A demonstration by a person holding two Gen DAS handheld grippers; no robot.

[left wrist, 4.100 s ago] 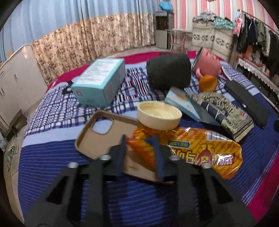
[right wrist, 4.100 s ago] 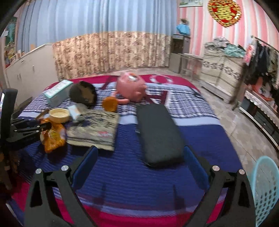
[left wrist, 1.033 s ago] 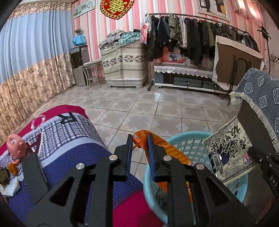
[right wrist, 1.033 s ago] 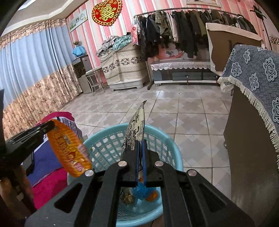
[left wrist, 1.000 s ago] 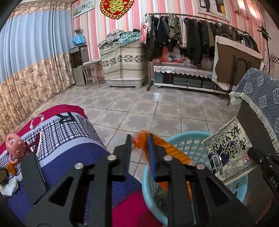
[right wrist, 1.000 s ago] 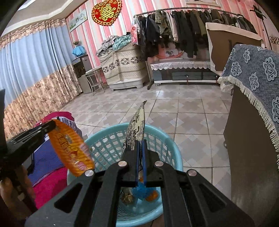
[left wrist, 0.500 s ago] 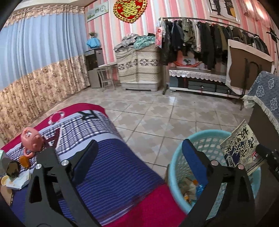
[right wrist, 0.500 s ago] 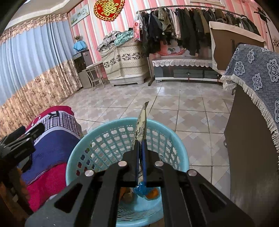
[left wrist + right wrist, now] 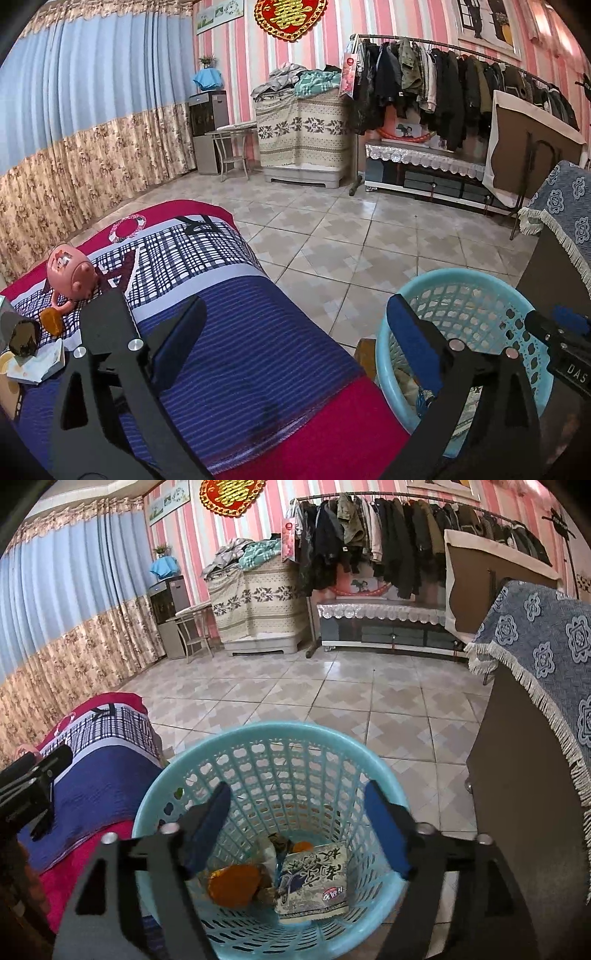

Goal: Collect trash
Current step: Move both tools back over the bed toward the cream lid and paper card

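Turquoise basket (image 9: 273,738) beneath gaping right hand-held gripper (image 9: 295,823), wrappers (image 9: 314,882) inside.

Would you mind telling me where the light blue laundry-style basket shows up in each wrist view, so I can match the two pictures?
Left wrist view: the basket sits at lower right, partly behind the open left gripper.
Right wrist view: the basket fills the lower centre, seen from above, under the open right gripper.
Shared landmark: the clothes rack along the striped back wall.
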